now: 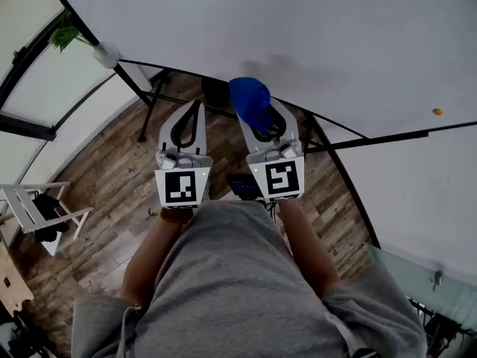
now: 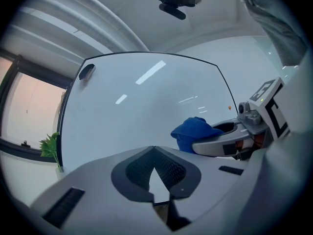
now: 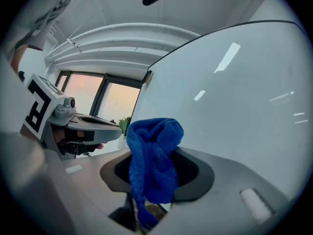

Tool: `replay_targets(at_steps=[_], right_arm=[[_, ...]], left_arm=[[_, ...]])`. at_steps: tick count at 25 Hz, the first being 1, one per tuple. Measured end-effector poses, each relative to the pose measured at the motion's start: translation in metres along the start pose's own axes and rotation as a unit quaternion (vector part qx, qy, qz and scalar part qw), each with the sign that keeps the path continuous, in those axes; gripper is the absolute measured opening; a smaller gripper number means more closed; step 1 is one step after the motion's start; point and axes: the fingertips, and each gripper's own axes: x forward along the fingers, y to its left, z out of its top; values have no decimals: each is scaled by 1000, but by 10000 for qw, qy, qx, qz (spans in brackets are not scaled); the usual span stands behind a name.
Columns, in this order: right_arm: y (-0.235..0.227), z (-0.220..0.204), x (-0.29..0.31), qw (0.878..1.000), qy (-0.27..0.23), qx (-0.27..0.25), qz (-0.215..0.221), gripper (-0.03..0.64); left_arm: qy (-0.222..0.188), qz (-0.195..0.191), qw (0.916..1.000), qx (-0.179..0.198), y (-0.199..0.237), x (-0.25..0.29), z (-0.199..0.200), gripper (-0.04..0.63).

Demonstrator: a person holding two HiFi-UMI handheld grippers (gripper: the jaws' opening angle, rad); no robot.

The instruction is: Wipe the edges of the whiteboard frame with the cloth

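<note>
The whiteboard (image 1: 298, 43) spreads wide ahead of both pairs of fingers, beyond their tips. Its dark frame (image 1: 402, 134) runs past to the right of the right gripper's fingers. The left gripper (image 2: 154, 169) sits just left of its partner, with its fingers pressed together at the tips and nothing between them. The right gripper (image 1: 259, 118) has its fingers clenched on the blue cloth (image 3: 154, 160), which is bunched between them and bulges out above their tips, near the board. A small green plant (image 1: 65, 34) stands well to the left of the left fingers.
</note>
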Motion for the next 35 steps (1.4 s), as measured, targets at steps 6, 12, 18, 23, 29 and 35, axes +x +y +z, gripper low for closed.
replay_targets(at_steps=[6,12,18,23,29,35], right_arm=[[-54,-26,-58,9992,340,185,64,176],[-99,-59,-122,9983,484,321,44,176],[-122,-74,-170,9991,368,221,-4,176],[-147,-74,-195,9987,272,224,-364,176],[-174,-78,-225,9970,277,203,-695,176],[-190,-78,-244,9950,272,199,-944,176]], left_arm=[[-2,233,9997,-57,-69,16,6,9],[360,153,9991,142,-161,-2,-11,9],[281,147,9992,240,-206,-12,-14,9],[291,45,9992,268,-227,-7,-19,9],[14,-255,9990,362,-260,13,-1,9],[-141,-498,9982,293,-286,23,8,9]])
